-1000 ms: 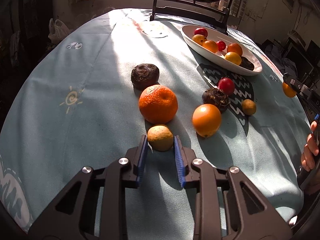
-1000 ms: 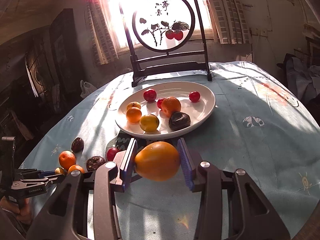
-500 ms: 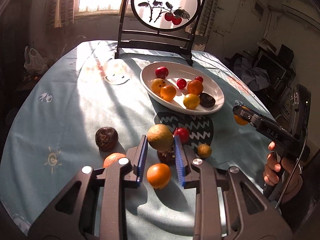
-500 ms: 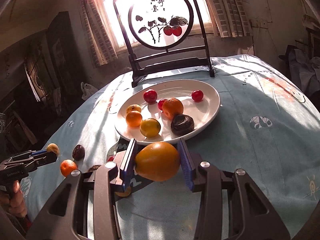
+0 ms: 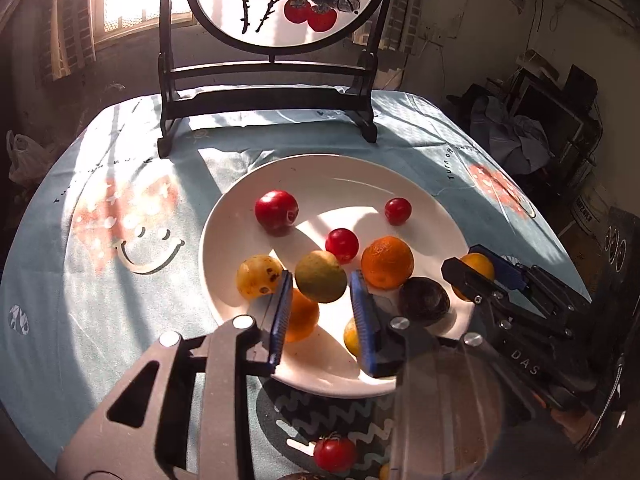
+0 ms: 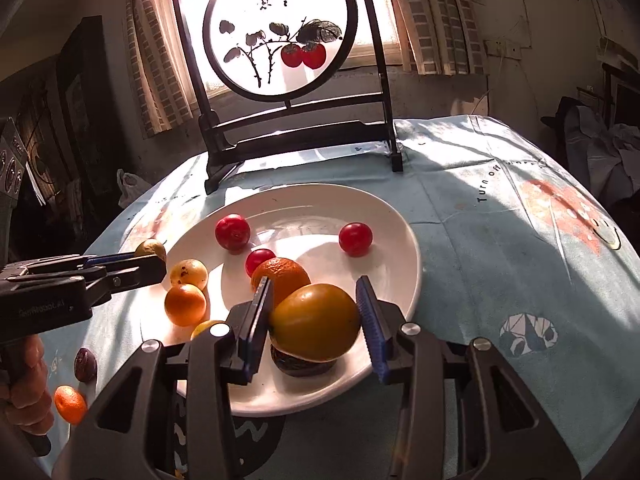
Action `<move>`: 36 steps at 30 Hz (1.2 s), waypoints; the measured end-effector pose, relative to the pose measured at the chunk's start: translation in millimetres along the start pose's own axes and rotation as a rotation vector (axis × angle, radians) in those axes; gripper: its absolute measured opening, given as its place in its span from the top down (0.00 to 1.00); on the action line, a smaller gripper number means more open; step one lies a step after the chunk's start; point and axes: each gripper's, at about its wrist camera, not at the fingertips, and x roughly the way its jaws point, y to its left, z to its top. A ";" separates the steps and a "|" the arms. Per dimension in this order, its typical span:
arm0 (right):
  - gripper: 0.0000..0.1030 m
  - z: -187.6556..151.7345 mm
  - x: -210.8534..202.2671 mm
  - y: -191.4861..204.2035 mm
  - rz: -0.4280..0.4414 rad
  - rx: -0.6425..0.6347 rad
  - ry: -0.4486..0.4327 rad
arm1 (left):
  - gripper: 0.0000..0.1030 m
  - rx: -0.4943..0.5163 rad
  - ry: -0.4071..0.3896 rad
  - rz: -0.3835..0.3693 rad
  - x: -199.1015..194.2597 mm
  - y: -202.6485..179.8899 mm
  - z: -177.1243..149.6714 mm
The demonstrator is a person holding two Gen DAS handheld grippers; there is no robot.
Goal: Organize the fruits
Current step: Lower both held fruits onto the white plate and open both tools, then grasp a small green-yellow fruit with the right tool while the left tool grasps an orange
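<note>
The left gripper (image 5: 321,306) has its jaws clamped on a small greenish-yellow fruit (image 5: 320,276), held above the white plate (image 5: 240,216) near its 7 o'clock side. The right gripper (image 6: 316,322) grips a larger orange fruit (image 6: 315,322) over the plate's 5 o'clock rim, above a dark fruit (image 6: 300,364). Both fruits look firm, smooth-skinned, light and prone to roll, so the hold belongs across the widest part. Seven fruits already sit on the plate. On the surface (image 6: 500,240), toward 8 o'clock, a small orange (image 6: 70,404) and a dark purple fruit (image 6: 85,364) wait.
</note>
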 end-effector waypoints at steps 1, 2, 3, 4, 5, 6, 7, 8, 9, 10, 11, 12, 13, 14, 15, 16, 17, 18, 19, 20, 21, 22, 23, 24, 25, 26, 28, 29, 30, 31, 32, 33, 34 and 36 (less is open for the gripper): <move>0.58 0.0 -1.5 0.2 -0.015 -0.002 0.019 | 0.13 0.001 -0.016 0.046 -7.6 0.7 1.3; 0.57 -0.7 -5.1 1.6 -0.010 -0.002 0.028 | 0.06 0.000 -0.063 0.088 -21.4 2.7 0.5; 0.54 -2.0 -11.4 3.6 0.010 -0.003 0.020 | 0.05 0.006 -0.114 0.110 -37.1 5.5 -1.8; 0.48 -3.4 -19.4 7.2 0.037 -0.011 0.000 | 0.04 0.016 -0.143 0.121 -50.8 8.3 -5.1; 0.48 -4.7 -27.1 12.2 0.061 -0.025 -0.019 | 0.04 0.025 -0.160 0.135 -64.9 12.9 -9.4; 0.48 -6.0 -33.6 18.8 0.074 -0.046 -0.030 | 0.02 0.028 -0.174 0.152 -77.4 17.7 -16.3; 0.48 -7.7 -39.8 26.4 0.080 -0.071 -0.040 | 0.02 0.026 -0.188 0.176 -89.6 23.3 -24.3; 0.48 -10.5 -45.6 33.3 0.089 -0.093 -0.053 | 0.02 0.018 -0.197 0.205 -99.9 29.5 -34.4; 0.48 -14.1 -50.7 39.6 0.105 -0.112 -0.061 | 0.02 0.007 -0.202 0.227 -108.5 35.7 -45.7; 0.48 -17.9 -54.2 44.9 0.122 -0.123 -0.061 | 0.02 -0.009 -0.202 0.244 -116.2 42.6 -58.2; 0.48 -22.7 -56.0 49.6 0.141 -0.129 -0.053 | 0.02 -0.028 -0.200 0.255 -122.5 49.6 -71.6; 0.48 -27.1 -57.4 54.4 0.157 -0.135 -0.043 | 0.02 -0.048 -0.195 0.260 -128.5 56.5 -85.6; 0.47 -31.5 -57.8 58.7 0.170 -0.142 -0.028 | 0.02 -0.069 -0.189 0.265 -132.9 62.9 -100.4; 0.47 -35.9 -57.9 62.6 0.185 -0.151 -0.009 | 0.02 -0.092 -0.180 0.267 -136.2 68.8 -116.1; 0.47 -40.5 -58.7 66.3 0.199 -0.162 0.004 | 0.02 -0.112 -0.168 0.267 -138.2 74.3 -130.5; 0.47 -45.3 -59.9 70.4 0.204 -0.177 0.012 | 0.02 -0.139 -0.157 0.261 -140.6 79.3 -145.7; 0.47 -49.8 -60.5 74.0 0.204 -0.193 0.021 | 0.02 -0.173 -0.150 0.245 -141.7 84.4 -158.7; 0.47 -54.0 -60.6 77.4 0.205 -0.210 0.032 | 0.02 -0.207 -0.145 0.218 -142.6 88.4 -170.2; 0.47 -57.3 -60.4 79.9 0.209 -0.223 0.043 | 0.02 -0.235 -0.142 0.184 -142.0 91.3 -179.2; 0.47 -60.1 -60.3 82.0 0.211 -0.235 0.052 | 0.02 -0.252 -0.134 0.155 -139.6 92.9 -186.4; 0.47 -62.8 -60.7 83.6 0.211 -0.246 0.059 | 0.02 -0.255 -0.121 0.138 -135.3 93.2 -191.4; 0.47 -65.6 -60.8 84.4 0.209 -0.253 0.069 | 0.02 -0.248 -0.111 0.139 -131.8 92.4 -194.7; 0.47 -68.4 -60.6 84.4 0.210 -0.255 0.084 | 0.02 -0.240 -0.096 0.153 -128.5 90.4 -197.1; 0.47 -71.5 -60.6 83.3 0.219 -0.253 0.101 | 0.02 -0.235 -0.080 0.154 -126.7 88.9 -196.7; 0.47 -74.3 -60.5 83.1 0.227 -0.254 0.120 | 0.02 -0.228 -0.089 0.146 -127.2 87.8 -196.7; 0.47 -77.2 -60.8 83.5 0.227 -0.260 0.131 | 0.02 -0.227 -0.091 0.127 -126.7 87.9 -196.9; 0.47 -82.7 -61.7 85.9 0.216 -0.286 0.140 | 0.02 -0.241 -0.070 0.093 -122.2 91.5 -196.8; 0.47 -84.2 -61.2 87.6 0.214 -0.298 0.144 | 0.02 -0.259 -0.063 0.088 -121.5 94.8 -197.2; 0.47 -86.1 -60.3 90.2 0.219 -0.311 0.154 | 0.02 -0.280 -0.064 0.081 -121.6 98.6 -198.0; 0.47 -87.9 -58.3 92.4 0.222 -0.325 0.169 | 0.02 -0.303 -0.071 0.067 -122.5 102.3 -199.1; 0.47 -90.2 -56.2 94.9 0.220 -0.339 0.186 | 0.02 -0.325 -0.085 0.055 -124.3 105.9 -200.7; 0.47 -93.2 -54.4 96.8 0.215 -0.354 0.201 | 0.02 -0.346 -0.100 0.053 -126.6 108.8 -201.9; 0.48 -95.4 -52.4 98.7 0.210 -0.367 0.214 | 0.02 -0.362 -0.110 0.048 -128.3 111.2 -202.9; 0.53 -99.0 -50.3 101.5 0.196 -0.387 0.225 | 0.02 -0.383 -0.117 0.039 -128.5 114.5 -203.7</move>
